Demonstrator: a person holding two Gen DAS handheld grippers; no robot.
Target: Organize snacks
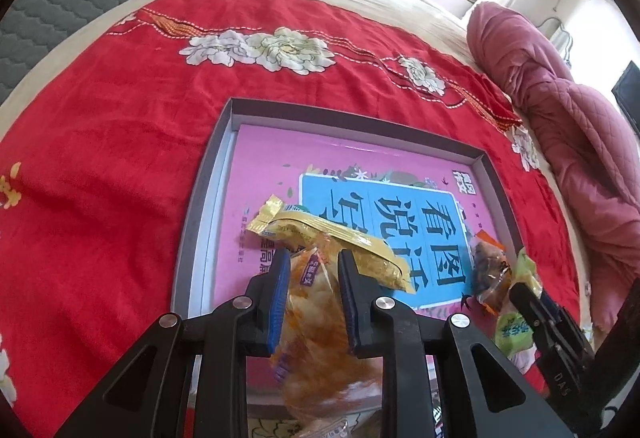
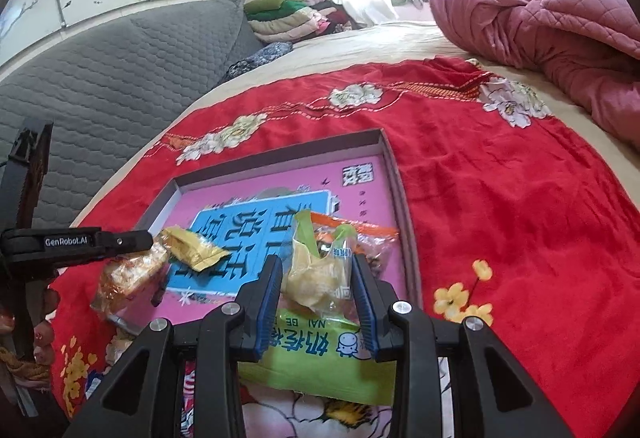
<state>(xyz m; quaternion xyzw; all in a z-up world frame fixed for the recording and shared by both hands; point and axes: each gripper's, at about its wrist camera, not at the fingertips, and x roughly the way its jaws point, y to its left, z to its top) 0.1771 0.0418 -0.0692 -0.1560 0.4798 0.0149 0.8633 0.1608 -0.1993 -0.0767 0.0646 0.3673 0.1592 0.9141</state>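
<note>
A shallow grey box (image 1: pixel 208 174) (image 2: pixel 396 174) with a pink and blue printed bottom lies on the red bedspread. My left gripper (image 1: pixel 314 266) is shut on a clear orange snack packet (image 1: pixel 316 314) at the box's near edge; the packet also shows in the right wrist view (image 2: pixel 128 278). A yellow packet (image 1: pixel 344 246) (image 2: pixel 196 246) lies in the box just beyond it. My right gripper (image 2: pixel 316 270) is shut on a green and clear packet (image 2: pixel 316 270) over the box's near right corner, seen also from the left wrist view (image 1: pixel 516 326). An orange-edged packet (image 2: pixel 360 234) (image 1: pixel 490 266) lies behind it.
The red floral bedspread (image 1: pixel 120 142) covers a beige bed. A rolled pink quilt (image 1: pixel 560 126) lies to the right, a grey quilted headboard (image 2: pixel 100 86) to the left, folded clothes (image 2: pixel 292 14) far back. A green bag (image 2: pixel 320 362) and other packets lie under the right gripper.
</note>
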